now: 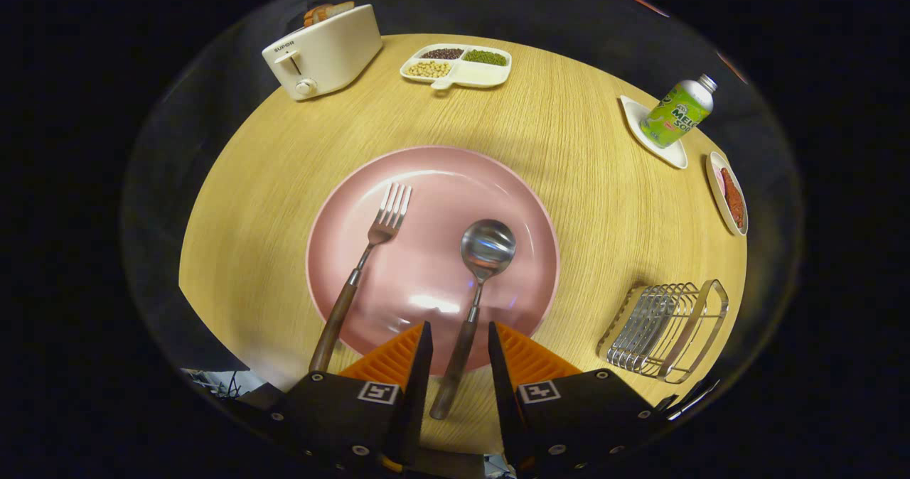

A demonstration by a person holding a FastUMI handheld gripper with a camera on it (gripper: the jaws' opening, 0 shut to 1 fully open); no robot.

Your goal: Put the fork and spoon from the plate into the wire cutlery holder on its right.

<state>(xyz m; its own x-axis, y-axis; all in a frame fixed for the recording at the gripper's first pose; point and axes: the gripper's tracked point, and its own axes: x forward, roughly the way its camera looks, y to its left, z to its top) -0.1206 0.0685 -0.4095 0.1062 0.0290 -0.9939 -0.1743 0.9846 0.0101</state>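
Gripper fingers apart, straddling the spoon's wooden handle, not pressing it; likely lined up for a grasp there because the handle overhangs the plate rim. Fork lies left of the spoon, handle also off the pink plate. Wire cutlery holder sits right of the plate. Beyond: toaster, divided bean tray, green bottle.
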